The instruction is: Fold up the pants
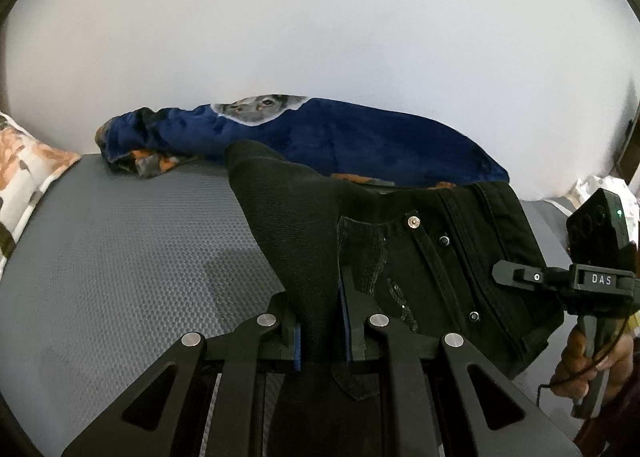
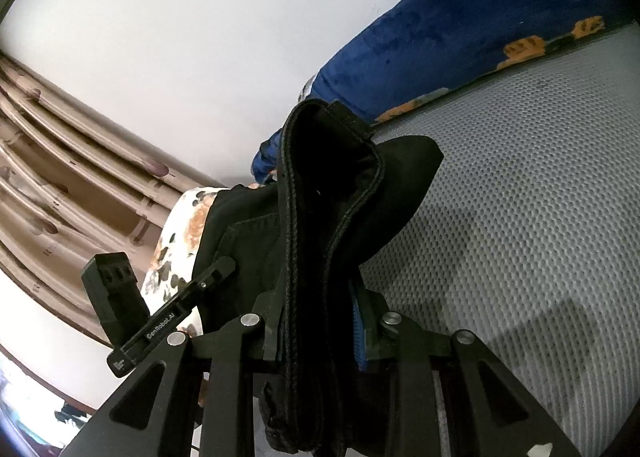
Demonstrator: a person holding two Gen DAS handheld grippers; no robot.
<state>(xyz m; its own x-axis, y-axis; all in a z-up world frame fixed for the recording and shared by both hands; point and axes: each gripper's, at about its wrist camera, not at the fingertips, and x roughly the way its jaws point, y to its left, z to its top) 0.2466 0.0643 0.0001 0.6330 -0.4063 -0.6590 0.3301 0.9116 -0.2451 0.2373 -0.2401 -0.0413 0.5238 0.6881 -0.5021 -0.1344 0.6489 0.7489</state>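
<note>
The black pants (image 1: 420, 257) hang lifted above the grey textured bed surface (image 1: 120, 249). My left gripper (image 1: 320, 321) is shut on a bunched fold of the black fabric, beside the fly with its metal buttons. In the right wrist view my right gripper (image 2: 320, 329) is shut on the thick folded waistband of the pants (image 2: 332, 197), which rises upright between the blue pads. The right gripper also shows at the right edge of the left wrist view (image 1: 516, 275), and the left gripper at the left of the right wrist view (image 2: 224, 267).
A blue plush blanket (image 1: 320, 133) lies along the white wall at the back of the bed. A floral pillow (image 1: 28, 173) sits at the left. Brown patterned curtains (image 2: 60, 161) hang at the left of the right wrist view.
</note>
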